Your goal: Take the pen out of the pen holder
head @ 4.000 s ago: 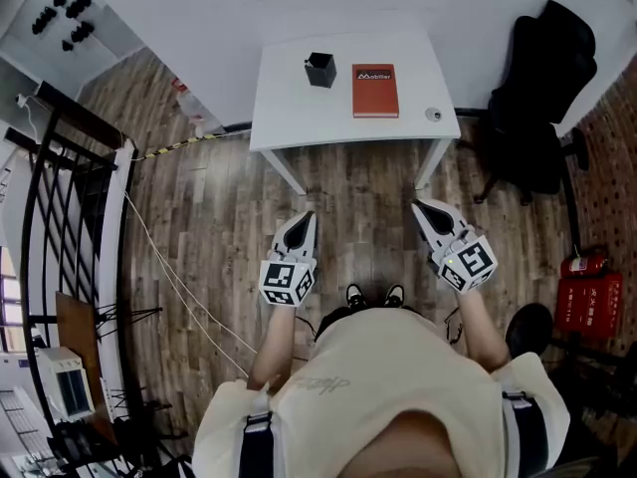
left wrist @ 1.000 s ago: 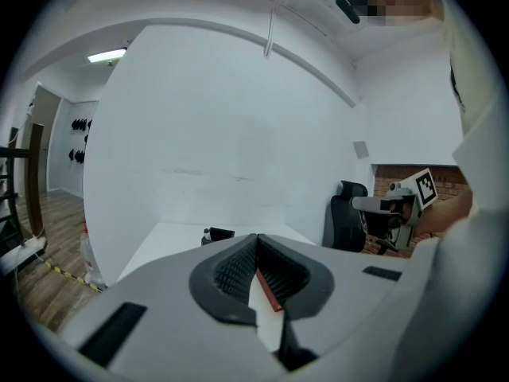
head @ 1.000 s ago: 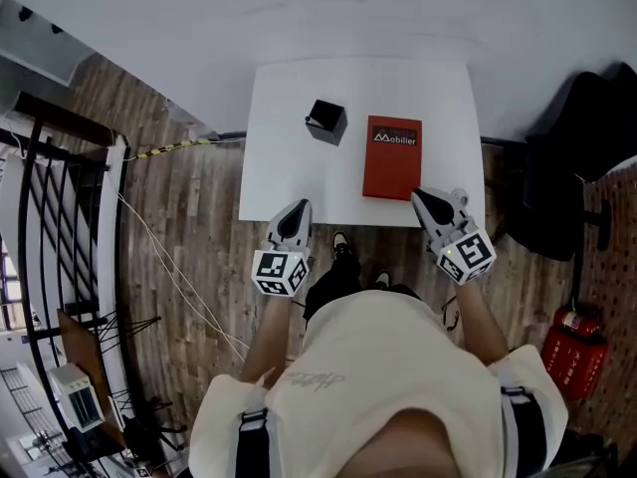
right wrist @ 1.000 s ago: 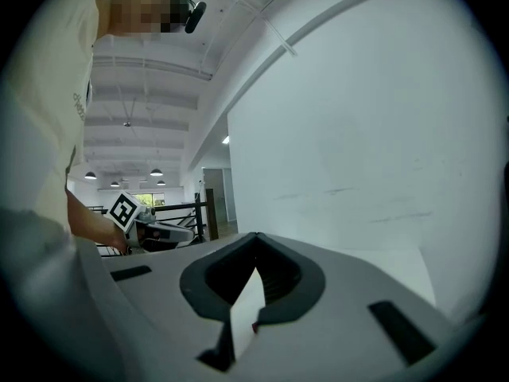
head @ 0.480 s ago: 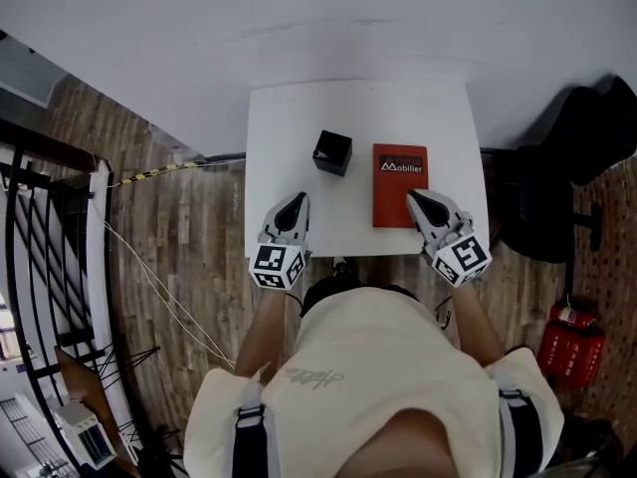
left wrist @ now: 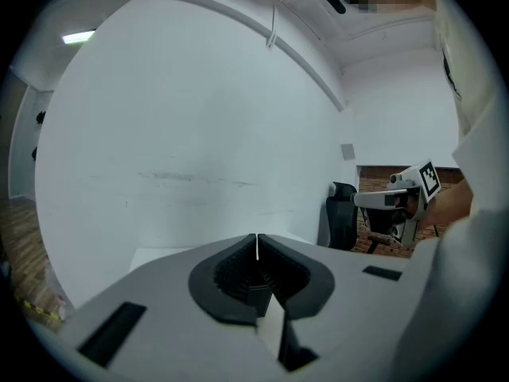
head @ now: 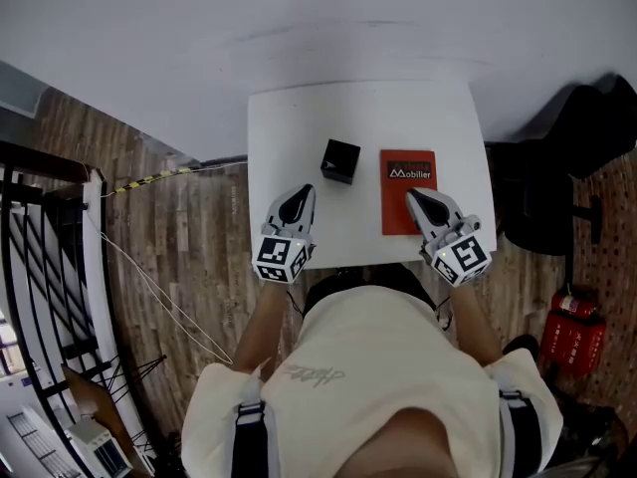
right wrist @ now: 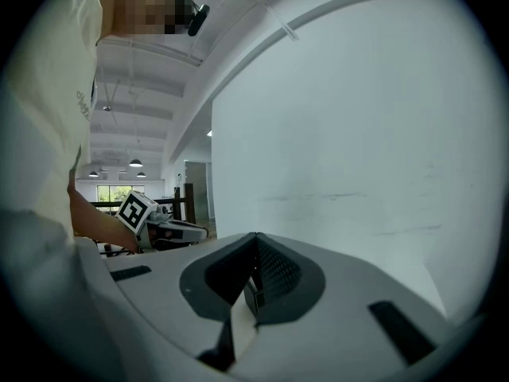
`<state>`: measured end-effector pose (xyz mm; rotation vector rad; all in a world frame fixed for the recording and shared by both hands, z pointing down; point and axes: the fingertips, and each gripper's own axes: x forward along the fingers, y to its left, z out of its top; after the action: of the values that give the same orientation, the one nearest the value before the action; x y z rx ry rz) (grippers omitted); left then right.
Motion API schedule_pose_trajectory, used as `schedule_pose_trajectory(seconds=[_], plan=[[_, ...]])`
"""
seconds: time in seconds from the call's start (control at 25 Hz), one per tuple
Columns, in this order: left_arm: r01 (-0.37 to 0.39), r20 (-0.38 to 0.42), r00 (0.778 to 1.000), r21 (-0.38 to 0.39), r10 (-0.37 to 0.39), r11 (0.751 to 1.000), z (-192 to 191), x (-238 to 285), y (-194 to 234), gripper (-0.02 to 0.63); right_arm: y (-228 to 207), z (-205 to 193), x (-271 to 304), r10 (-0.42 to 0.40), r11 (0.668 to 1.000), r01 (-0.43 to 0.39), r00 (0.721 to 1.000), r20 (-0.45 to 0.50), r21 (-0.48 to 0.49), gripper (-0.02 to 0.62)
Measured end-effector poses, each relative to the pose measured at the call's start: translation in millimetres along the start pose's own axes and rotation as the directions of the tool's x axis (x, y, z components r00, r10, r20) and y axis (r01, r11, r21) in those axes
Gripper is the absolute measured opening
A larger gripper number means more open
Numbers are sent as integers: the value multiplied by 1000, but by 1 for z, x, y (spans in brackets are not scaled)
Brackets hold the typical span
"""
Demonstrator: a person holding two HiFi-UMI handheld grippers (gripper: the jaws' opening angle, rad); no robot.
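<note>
Item: black square pen holder [head: 340, 160], on white bench [head: 289, 127], just ahead-right of left gripper [head: 302, 197], the nearer one. Its jaws are pressed together, empty. Right gripper [head: 415, 198] likewise closed, over red book [head: 407, 172]. The pen cannot be made out.

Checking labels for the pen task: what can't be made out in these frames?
- Whether a pen is there: head view, too small, and the holder is dark inside.
- The holder itself: missing from both gripper views, which face the wall past shut jaws.
- Near end of the book: head view, covered by the right gripper.
</note>
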<state>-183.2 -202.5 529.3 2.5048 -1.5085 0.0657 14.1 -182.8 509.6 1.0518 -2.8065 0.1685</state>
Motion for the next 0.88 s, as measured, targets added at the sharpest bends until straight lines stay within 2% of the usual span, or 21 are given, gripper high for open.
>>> schedule_pose_trajectory(seconds=[0.2,0.4,0.8,0.88], plan=[[-9,-1,1000,12,10,1000,3,12,0,18,-9,3,5,29,1000,-29,1000,5,-10,6],[-32,-21,999,12,32,999,4,20,-7,20,-14,4,5,82,992,-86,996,-41,-92,6],[-74,-31,997,-2,74,997,1,29,0,23,-30,1,10,106,993,-108,994,-30,-56,6],[-67,-38,997,-16,66,998,-2,32,-1,63,-32,0,11,106,993,-107,994,-29,-53,6]])
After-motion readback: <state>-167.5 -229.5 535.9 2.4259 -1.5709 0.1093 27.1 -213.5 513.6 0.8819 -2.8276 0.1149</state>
